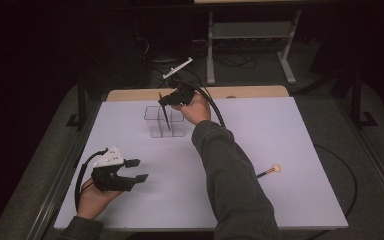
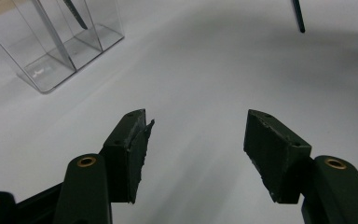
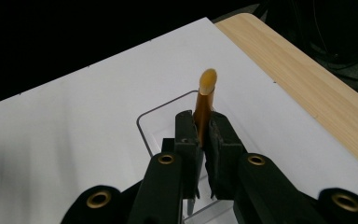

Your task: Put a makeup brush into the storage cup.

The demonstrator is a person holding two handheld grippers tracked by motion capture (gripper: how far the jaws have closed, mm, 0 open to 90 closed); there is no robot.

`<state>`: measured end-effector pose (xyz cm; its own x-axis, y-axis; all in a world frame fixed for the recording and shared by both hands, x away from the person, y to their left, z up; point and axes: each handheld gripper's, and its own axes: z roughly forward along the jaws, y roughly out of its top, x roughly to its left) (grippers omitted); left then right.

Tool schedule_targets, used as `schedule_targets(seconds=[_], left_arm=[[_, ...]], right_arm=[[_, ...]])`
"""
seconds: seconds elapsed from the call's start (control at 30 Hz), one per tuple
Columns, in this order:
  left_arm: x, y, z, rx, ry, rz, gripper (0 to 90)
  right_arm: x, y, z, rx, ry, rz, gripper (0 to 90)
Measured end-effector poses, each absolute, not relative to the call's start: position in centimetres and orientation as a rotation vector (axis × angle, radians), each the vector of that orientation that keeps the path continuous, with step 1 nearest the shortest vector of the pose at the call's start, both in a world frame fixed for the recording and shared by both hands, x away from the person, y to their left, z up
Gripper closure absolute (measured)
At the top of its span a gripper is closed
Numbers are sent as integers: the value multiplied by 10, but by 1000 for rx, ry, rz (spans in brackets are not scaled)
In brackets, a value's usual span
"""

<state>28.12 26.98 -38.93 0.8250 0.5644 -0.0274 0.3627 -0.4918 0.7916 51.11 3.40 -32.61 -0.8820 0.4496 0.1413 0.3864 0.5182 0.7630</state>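
Note:
My right gripper (image 1: 166,101) is shut on a slim brush (image 3: 204,106) with an amber neck and a tan tip, held upright over a clear divided holder (image 1: 152,131) at the back of the table. The brush's dark handle (image 1: 166,117) reaches down into one compartment of the holder (image 3: 142,126); whether it touches the bottom I cannot tell. My left gripper (image 1: 138,170) rests near the table's front left, open with nothing between its jaws (image 2: 196,140). From there the holder (image 2: 51,60) stands off to the upper left with the dark handle (image 2: 77,15) inside it.
A second brush (image 1: 269,172) with a round tan head lies loose on the white table (image 1: 290,130) at the right, its dark handle end (image 2: 299,17) far ahead of my left gripper. A wooden strip (image 3: 307,79) runs along the table's far edge. The person's sleeve (image 1: 230,170) crosses the middle.

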Motion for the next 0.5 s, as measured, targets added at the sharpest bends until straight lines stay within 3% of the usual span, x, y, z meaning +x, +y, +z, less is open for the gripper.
schedule_targets(seconds=[0.5], left_arm=[[281, 270, -389, 2138, 679, 294, 390]], right_arm=[[510, 35, -333, 758, 2677, 1298, 827]])
